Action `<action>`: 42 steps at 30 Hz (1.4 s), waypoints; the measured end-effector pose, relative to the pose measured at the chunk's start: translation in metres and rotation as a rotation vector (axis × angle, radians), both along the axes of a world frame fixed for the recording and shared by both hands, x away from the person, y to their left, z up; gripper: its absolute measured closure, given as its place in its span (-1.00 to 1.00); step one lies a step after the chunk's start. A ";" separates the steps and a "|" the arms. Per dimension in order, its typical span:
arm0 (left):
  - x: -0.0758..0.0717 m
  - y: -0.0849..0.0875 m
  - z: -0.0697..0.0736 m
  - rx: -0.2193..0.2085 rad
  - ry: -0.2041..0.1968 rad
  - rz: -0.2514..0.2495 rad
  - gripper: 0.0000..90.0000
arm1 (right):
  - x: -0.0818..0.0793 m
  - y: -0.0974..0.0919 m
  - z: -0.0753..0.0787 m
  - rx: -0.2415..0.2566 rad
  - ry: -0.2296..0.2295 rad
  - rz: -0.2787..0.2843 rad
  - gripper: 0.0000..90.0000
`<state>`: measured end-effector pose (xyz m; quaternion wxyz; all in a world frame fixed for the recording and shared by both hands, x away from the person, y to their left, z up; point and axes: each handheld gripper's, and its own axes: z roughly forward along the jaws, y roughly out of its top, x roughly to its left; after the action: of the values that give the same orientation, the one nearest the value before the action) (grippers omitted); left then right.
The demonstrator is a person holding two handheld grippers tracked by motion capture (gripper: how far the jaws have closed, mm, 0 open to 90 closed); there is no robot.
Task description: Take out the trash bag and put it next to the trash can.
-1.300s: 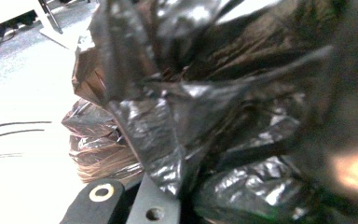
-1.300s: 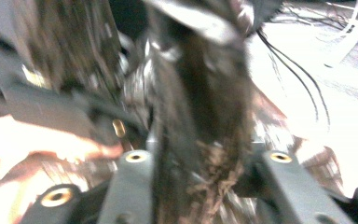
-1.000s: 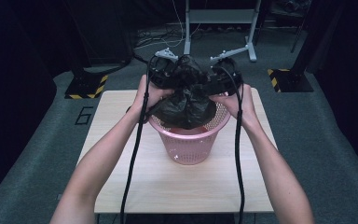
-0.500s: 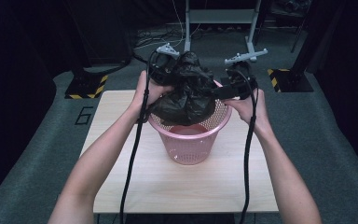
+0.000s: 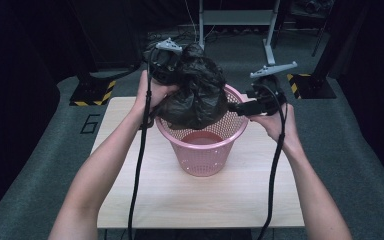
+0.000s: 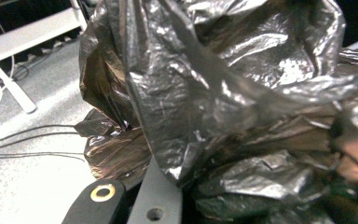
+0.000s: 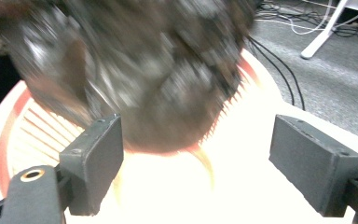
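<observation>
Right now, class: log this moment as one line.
left gripper: holds black bin bag | right gripper: open, beside bag | pink basket: on table

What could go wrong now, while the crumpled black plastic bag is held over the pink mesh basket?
1. Judging by the high view, the left gripper alone holds the crumpled black plastic bag; the right gripper is open and apart from it, so the thin film might slip or tear.
2. The bag hangs over the left rim of the pink mesh basket, so it could snag there and tip the light basket on the wooden table.
</observation>
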<state>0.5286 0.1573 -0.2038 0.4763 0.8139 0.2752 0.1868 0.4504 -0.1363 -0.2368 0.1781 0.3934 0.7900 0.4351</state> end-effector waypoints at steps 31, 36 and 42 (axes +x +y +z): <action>-0.027 0.154 0.012 -0.197 -0.054 0.210 0.96 | -0.016 -0.082 -0.192 -0.028 0.106 -0.281 -0.94; -0.027 0.175 -0.006 -0.208 -0.028 0.250 0.96 | -0.016 -0.089 -0.221 -0.041 0.147 -0.318 -0.92; -0.023 0.195 -0.038 -0.234 0.024 0.301 0.96 | -0.017 -0.092 -0.246 -0.066 0.176 -0.351 -0.90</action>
<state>0.5054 0.3518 -0.2420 0.5313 0.7046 0.4194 0.2130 0.4333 -0.2286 -0.4833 0.1943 0.5553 0.7359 0.3351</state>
